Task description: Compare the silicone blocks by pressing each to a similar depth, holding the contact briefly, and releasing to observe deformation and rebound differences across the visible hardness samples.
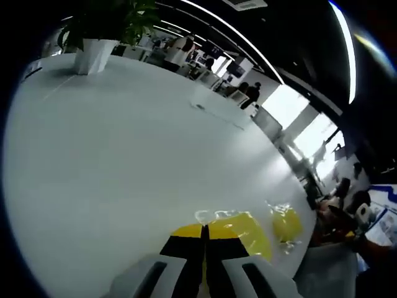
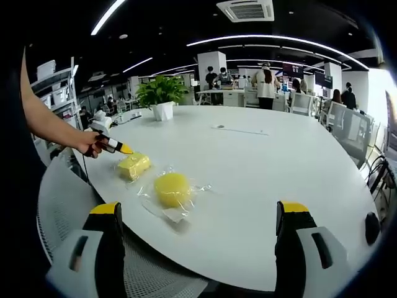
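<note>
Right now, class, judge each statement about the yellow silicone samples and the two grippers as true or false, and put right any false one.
1. The left gripper has its jaws shut. True.
2. The right gripper is clamped on the round yellow silicone block. False: its jaws stand wide open, with the block on the table ahead of them.
3. The squarish yellow silicone block lies nearer the left gripper than the round one does. True.
4. Both blocks sit on a black tray. False: they lie on the white round table.
5. A green potted plant stands on the table. True.
</note>
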Demonstrator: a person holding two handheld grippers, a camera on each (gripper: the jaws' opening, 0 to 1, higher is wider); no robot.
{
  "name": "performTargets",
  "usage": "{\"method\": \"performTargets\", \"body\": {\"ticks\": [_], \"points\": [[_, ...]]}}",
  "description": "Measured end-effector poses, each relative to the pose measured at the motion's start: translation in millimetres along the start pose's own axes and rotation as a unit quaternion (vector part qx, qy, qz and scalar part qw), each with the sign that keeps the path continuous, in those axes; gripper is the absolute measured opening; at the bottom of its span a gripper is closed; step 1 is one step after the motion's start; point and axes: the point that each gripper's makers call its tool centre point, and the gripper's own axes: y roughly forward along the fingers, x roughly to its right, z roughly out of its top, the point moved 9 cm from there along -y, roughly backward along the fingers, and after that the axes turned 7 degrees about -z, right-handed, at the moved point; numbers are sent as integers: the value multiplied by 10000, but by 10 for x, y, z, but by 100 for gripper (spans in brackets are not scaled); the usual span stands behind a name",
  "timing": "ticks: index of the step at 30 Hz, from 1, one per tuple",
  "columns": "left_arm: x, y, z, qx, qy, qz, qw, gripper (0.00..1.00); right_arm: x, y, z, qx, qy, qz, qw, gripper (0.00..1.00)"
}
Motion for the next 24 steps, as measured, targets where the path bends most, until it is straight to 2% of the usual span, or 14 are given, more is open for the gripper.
{"method": "performTargets", "body": {"ticks": [7, 11, 17, 18, 19, 20, 21, 22, 24], "points": [[-4, 22, 14, 21, 8, 24, 10000, 0, 1, -14, -21, -65, 34, 15, 10000, 97], [-2, 14, -7, 10, 329, 76, 9994, 0, -2, -16, -26, -96, 59, 27, 9999, 97], [25, 5, 3, -70, 562, 11, 9984, 1, -1, 2, -24, -145, 128, 106, 9998, 97], [6, 6, 0, -141, 503, -15, 9986, 3, 0, 3, -20, -152, 135, 115, 9997, 97], [11, 0, -22, -248, 382, -73, 9989, 10, -2, 2, -17, -154, 133, 115, 9997, 97], [2, -1, -15, -188, 401, -34, 9990, 14, -6, -1, -7, -153, 125, 117, 9997, 97], [3, -12, -10, -85, 539, -88, 9985, 21, -5, -4, 8, -123, 130, 132, 9998, 97], [-2, -28, -15, -36, 642, 20, 9979, 31, 2, 0, 21, -108, 147, 152, 9997, 97], [3, -58, -22, -10, 631, 13, 9980, 41, 14, 11, 33, -136, 145, 172, 9997, 97]]}}
